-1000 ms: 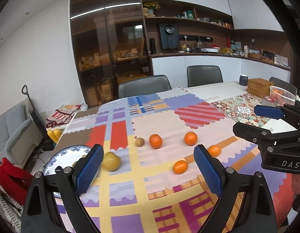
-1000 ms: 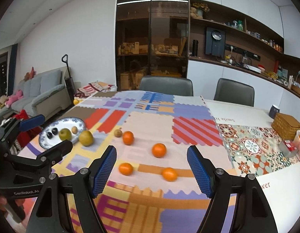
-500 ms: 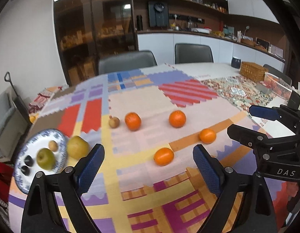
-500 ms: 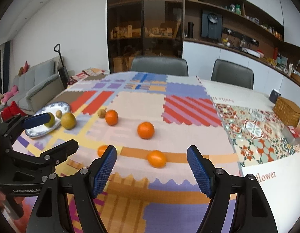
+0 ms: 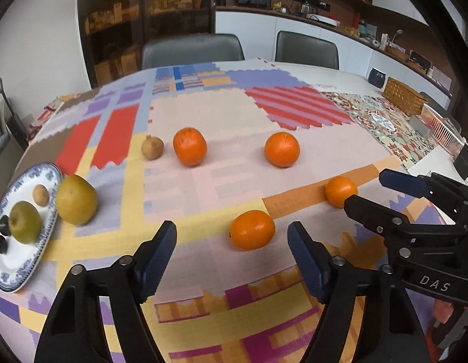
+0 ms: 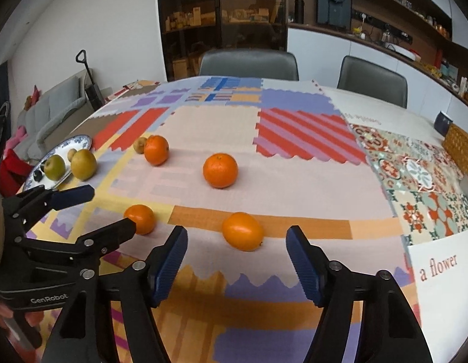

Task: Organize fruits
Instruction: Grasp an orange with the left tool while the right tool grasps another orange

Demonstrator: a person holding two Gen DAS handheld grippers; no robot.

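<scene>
Low in the left wrist view, left gripper [image 5: 231, 251] with black arms and blue ribbed pads, jaws partly spread and just been closing, nothing pinched. Just above the gap, slightly right of centre: oval orange mandarin [image 5: 252, 233], free on the patchwork tablecloth [image 5: 203, 127], no pad touching it, long axis running left to right across the frame.

Low in the right wrist view, right gripper [image 6: 237, 261] of the same build, jaws also partly spread and just been closing, empty as well. Just above its gap: second oval orange mandarin [image 6: 242, 231], untouched, long axis tilted from upper left to lower right.

Further up in the left wrist view, two round oranges [image 5: 190, 146] and [image 5: 281, 149] side by side but well apart, with a small brown round fruit [image 5: 152, 147] just beside the left one.

At the left edge, blue-and-white patterned plate [image 5: 10, 275], carrying a green apple [image 5: 24, 222], a small tan fruit [image 5: 41, 195] and two dark small fruits [image 5: 3, 222]. Just beside the plate's rim, on the cloth: yellow-green pear [image 5: 76, 199], upright; touching the rim or not, cannot tell.
</scene>
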